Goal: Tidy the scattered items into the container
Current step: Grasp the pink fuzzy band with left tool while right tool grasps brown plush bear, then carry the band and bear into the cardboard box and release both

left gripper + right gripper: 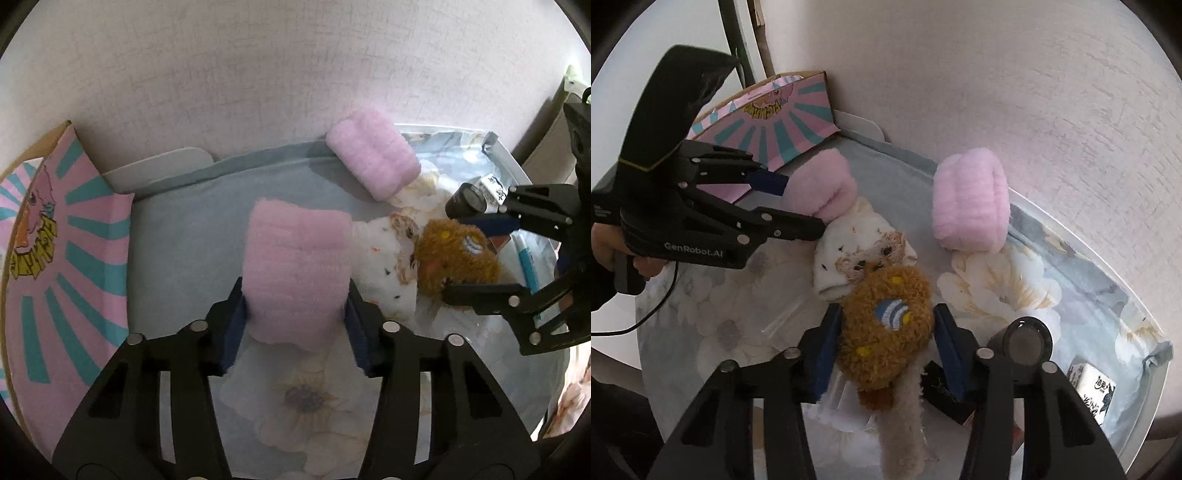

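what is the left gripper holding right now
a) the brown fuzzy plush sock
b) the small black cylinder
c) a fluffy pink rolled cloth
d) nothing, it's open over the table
c: the left gripper has its blue pads pressed on both sides of a fluffy pink rolled cloth, while the brown fuzzy plush sock sits between the fingers of the right gripper.

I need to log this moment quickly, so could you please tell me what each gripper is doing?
Left gripper: closed on the pink fluffy sock.
Right gripper: around the brown plush sock; whether it is clamped cannot be told.
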